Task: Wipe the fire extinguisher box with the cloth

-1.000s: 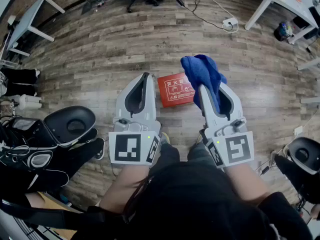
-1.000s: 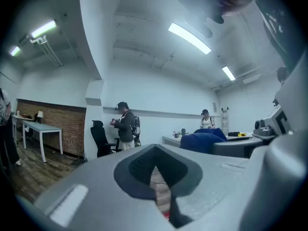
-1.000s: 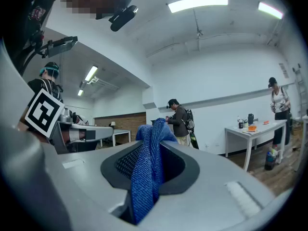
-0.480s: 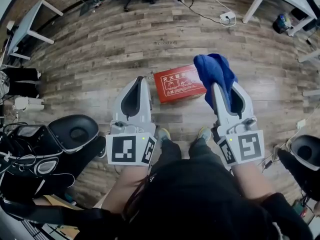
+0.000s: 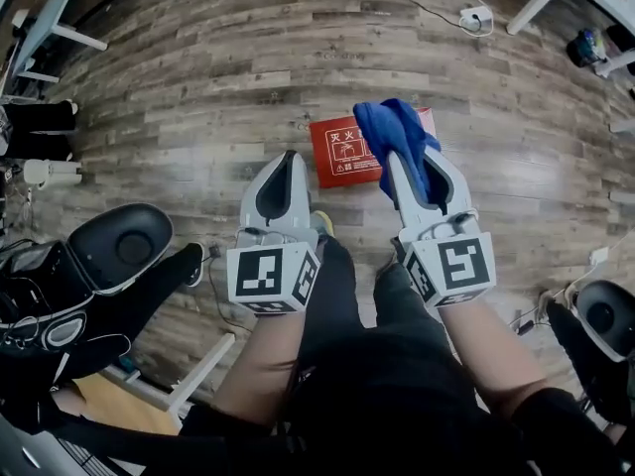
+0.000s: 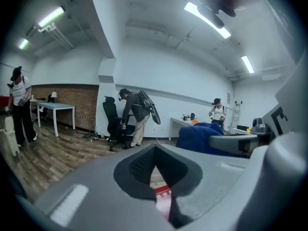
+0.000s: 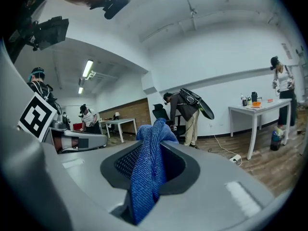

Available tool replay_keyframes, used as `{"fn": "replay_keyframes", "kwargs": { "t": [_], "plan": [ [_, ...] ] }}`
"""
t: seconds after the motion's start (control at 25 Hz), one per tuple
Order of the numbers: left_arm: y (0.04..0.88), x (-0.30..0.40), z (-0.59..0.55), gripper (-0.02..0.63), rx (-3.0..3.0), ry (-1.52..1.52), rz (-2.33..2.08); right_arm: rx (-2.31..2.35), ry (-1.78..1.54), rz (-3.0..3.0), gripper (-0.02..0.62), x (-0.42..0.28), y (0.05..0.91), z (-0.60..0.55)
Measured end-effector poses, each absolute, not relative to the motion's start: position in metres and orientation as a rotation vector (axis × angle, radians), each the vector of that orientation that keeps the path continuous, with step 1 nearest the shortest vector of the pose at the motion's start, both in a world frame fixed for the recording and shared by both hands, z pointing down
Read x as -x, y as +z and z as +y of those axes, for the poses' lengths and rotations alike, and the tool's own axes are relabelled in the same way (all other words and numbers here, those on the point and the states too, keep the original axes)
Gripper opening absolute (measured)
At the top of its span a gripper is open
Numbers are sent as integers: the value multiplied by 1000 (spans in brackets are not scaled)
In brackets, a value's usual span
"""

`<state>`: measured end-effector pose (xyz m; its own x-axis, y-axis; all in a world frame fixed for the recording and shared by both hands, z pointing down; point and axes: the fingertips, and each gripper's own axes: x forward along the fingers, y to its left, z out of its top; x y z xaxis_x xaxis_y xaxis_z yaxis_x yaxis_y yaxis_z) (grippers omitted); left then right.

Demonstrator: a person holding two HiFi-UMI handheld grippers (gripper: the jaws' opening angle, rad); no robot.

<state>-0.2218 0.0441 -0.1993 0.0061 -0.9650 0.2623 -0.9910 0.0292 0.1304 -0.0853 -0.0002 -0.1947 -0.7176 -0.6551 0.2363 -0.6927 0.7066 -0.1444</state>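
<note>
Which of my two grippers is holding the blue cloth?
The right gripper: the blue cloth is pinched between its jaws. The left gripper is shut with nothing in it.

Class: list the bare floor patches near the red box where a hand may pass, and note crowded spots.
Bare floor lies beyond the box and left of it, ahead of the left claw. Crowded: black gear at lower left; cloth hides the box's right end.

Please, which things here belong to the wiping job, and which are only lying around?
For the job:
- blue cloth, clamped in the right tool
- red fire extinguisher box on the floor

Lying about:
- power strip
- office chair
- white table
</note>
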Motion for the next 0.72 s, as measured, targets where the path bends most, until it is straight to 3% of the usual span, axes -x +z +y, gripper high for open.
{"fn": "replay_keyframes", "kwargs": {
  "t": [0.28,0.72],
  "plan": [
    [-110,290,3,0,-1963,179,-1894,-1083,410,-2618,109,172,-108,-17],
    [63,325,-38,0,-1803,241,-1836,-862,517,-2520,109,256,95,-59]
  ]
}}
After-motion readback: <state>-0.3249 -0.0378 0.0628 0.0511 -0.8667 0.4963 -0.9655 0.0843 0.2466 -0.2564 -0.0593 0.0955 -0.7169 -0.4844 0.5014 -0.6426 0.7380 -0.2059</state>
